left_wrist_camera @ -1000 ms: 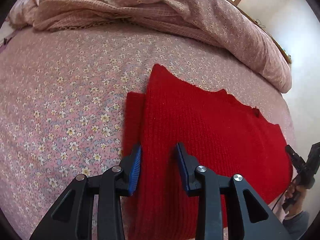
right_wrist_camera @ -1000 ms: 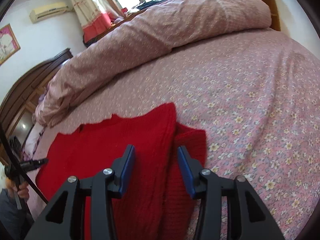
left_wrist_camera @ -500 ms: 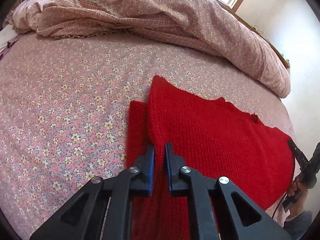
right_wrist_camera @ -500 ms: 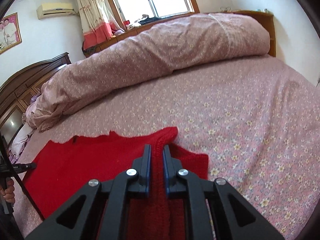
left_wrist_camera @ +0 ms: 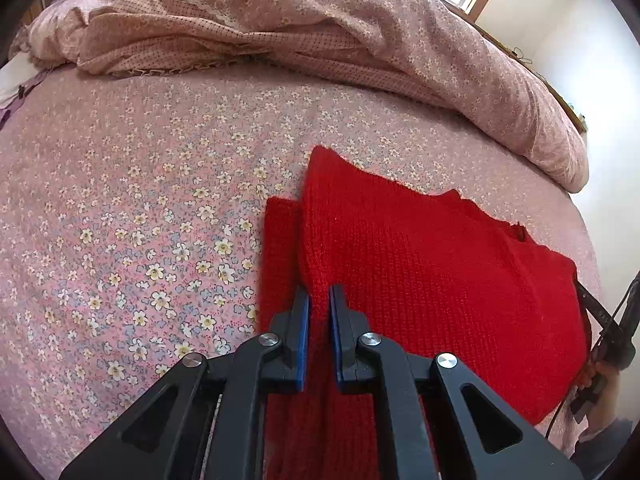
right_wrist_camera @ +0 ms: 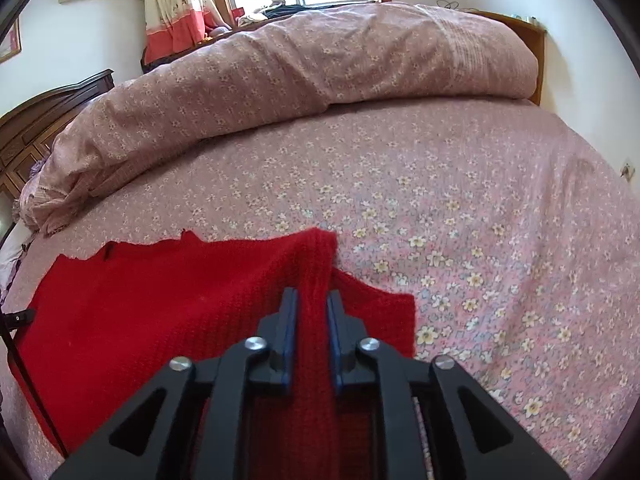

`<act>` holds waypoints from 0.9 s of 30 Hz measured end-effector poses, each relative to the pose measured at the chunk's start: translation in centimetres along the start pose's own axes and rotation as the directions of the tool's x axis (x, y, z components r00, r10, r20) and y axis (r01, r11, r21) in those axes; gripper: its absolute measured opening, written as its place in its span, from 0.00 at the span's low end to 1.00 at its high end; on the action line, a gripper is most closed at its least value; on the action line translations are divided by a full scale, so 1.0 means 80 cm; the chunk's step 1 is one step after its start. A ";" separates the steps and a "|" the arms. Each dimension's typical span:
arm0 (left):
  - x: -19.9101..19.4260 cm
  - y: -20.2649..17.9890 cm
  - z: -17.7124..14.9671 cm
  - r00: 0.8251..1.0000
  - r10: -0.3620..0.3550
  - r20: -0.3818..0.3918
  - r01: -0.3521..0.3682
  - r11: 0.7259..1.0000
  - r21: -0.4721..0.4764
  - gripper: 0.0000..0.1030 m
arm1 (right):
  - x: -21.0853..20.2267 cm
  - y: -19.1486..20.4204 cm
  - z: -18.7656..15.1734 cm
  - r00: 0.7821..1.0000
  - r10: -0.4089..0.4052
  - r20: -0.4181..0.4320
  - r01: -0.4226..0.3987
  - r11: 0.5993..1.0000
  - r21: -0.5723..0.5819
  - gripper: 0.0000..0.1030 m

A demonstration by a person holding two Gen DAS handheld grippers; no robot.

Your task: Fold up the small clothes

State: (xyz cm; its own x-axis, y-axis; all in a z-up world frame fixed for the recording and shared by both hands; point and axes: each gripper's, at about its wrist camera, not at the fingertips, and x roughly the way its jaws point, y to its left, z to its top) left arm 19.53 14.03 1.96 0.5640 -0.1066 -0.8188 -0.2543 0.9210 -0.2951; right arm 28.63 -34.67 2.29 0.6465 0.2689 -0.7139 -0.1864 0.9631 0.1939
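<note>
left tool sat nearest the lens, its jaws clamped on a raised ridge of the red knit sweater along that garment's left edge. right tool likewise pinched a ridge of the sweater on the opposite edge – its jaws were opening a little, though the knit between them was bunched up and the pads pressed it on both sides.

the sweater lay flat on the bed, near its front edge, with a narrow flap showing beyond each pinched ridge. the neckline edge ran along the far side.

past it, bare floral sheet, then the rolled quilt across the far side of the bed. window and curtain beyond.

risks, as judgement:
- the right grip looked the weaker; if it slackens while lifting, that edge could drop and the fold go crooked.
- each tool may have caught only the top layer – the under layer would then lag and wrinkle.
- uneven lift between hands would skew the fold line.
</note>
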 end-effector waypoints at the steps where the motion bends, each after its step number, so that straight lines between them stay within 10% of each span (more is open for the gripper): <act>1: -0.003 -0.002 0.001 1.000 -0.005 0.013 0.005 1.000 -0.004 0.03 | -0.003 -0.002 0.001 1.000 0.005 0.007 -0.005 1.000 0.005 0.19; 15: -0.069 -0.043 -0.066 0.995 0.029 0.100 -0.038 0.996 0.083 0.23 | -0.108 -0.066 -0.084 0.988 0.129 0.088 -0.146 0.963 0.227 0.66; 22: -0.079 -0.132 -0.097 0.987 -0.121 0.108 0.112 0.990 0.086 0.23 | -0.124 -0.106 -0.171 0.899 0.422 0.119 -0.418 0.743 0.523 0.73; 27: -0.051 -0.205 -0.109 0.989 -0.115 0.092 0.100 0.983 0.154 0.22 | -0.120 -0.084 -0.166 0.859 0.504 0.092 -0.478 0.724 0.497 0.93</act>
State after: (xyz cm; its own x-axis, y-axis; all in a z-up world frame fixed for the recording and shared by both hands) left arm 14.57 -3.90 5.87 0.6593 -0.1772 -0.7307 -0.0724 0.9524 -0.2963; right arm 13.82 -43.85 -1.08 0.5297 0.7169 -0.4534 -0.0764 0.5726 0.8162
